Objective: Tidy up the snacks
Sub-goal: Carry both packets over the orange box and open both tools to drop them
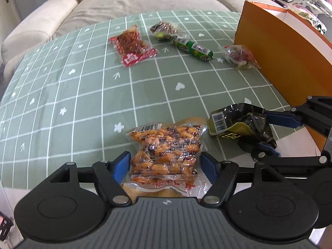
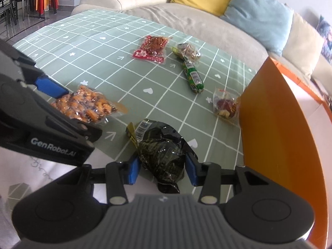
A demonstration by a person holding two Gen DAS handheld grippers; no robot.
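Looking down over a green checked tablecloth (image 1: 83, 103) scattered with snacks, in front of a pale sofa (image 1: 134, 2). Clamping, with the left gripper (image 1: 166, 164), a clear packet of orange peanuts (image 1: 164, 143) lying flat at the near edge of the cloth, pressing one blue pad against each long side. Clamping, with the right gripper (image 2: 162, 170), a crumpled dark packet (image 2: 161, 151) with a barcode label, just to the right of the peanuts, squeezing it between both blue pads while it is resting on the cloth. Leaving four more snacks lying farther back: a red packet (image 1: 132, 47) of dark meat, a small clear wrap of brown pieces (image 1: 164, 29), a green sausage-shaped stick (image 1: 193, 48) touching that wrap, and a clear packet of red dates (image 1: 240, 57). Standing along the right side, touching the date packet, an open orange box (image 1: 280, 47) with a white inside.
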